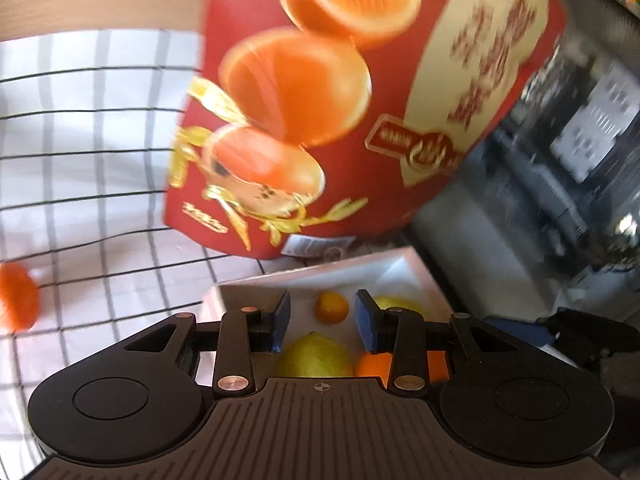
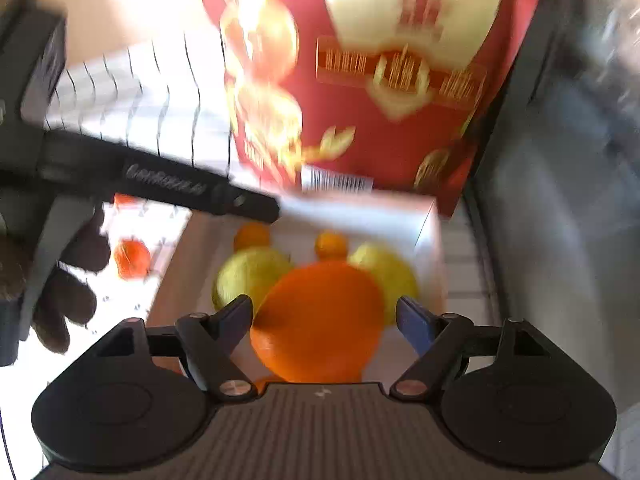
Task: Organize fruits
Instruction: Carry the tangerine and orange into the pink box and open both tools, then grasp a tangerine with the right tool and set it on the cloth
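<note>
The left tongs [image 1: 322, 322] hang above a white box [image 1: 340, 276] with their blue pads partly spread and nothing between them. Inside the box, seen past the pads, lie a small orange [image 1: 331, 307], a yellow-green lemon [image 1: 314, 356], a second yellow fruit [image 1: 394, 303] and part of an orange one [image 1: 374, 364]. Behind the box stands a tall red carton [image 1: 320, 100] printed with oranges. A lone tangerine [image 1: 18, 300] sits apart on the checked cloth [image 1: 92, 160] covering the worktop.

The right tongs [image 2: 324, 322] are spread wide around a large orange [image 2: 320, 320]; the left pad looks to touch its side, a gap shows at the right pad, and blur leaves it unclear whether the fruit is pinched. It sits over the white box [image 2: 428, 224], in front of two yellow fruits [image 2: 248, 276] and two small oranges [image 2: 331, 245]. At the left edge a gloved hand [image 2: 68, 288] carries the other black tool [image 2: 180, 190], with a tangerine [image 2: 132, 258] on the cloth beyond it
</note>
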Tool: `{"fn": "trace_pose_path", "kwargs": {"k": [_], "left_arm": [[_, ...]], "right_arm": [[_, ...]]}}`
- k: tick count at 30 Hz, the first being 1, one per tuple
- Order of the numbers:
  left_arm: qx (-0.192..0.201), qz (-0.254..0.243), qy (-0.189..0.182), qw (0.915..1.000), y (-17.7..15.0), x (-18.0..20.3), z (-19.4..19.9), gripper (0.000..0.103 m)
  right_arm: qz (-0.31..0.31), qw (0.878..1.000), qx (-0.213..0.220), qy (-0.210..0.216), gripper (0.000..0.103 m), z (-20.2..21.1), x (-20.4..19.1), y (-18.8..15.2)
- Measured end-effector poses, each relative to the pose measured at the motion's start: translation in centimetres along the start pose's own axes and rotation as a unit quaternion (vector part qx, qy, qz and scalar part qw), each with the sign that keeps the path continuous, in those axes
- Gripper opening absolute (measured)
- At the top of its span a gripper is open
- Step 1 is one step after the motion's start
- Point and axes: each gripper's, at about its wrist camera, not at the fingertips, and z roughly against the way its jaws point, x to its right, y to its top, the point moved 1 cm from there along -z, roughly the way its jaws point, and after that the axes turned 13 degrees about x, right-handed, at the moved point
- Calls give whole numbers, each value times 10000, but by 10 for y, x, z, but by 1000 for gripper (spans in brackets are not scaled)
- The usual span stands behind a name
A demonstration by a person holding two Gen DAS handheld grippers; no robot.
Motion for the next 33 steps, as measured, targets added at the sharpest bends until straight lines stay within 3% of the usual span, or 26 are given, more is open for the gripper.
{"fn": "trace_pose_path", "kwargs": {"k": [3,8,13,16,20,23,26,33], "left_arm": [[306,149,98,9994,-16,-16,33,40],[554,473,884,9934,-64,-58,100,40],[532,1000,1540,9816,-117,-89,162,39],[337,911,1870,9775,-136,-96,185,40],[315,640,2071,9757,-149,-97,217,40],[351,919,2174,9711,-156,-104,241,39],[437,1259,2224,9658,-163,-113,265,39],[537,1567,2441,9555,-180,-127,294,39]], "right_arm": [[58,9991,398,-113,80,19,0,3],[366,9970,496,-467,81,28,-16,0],[584,9962,638,120,81,20,-61,1],[651,9934,621,718,80,-1,-102,1],[637,9912,184,1145,80,-45,-151,5],[649,9917,-131,1101,75,-81,-177,8],[719,9919,-68,1044,71,-106,-197,19],[4,9949,-359,945,71,-175,-224,46]]}}
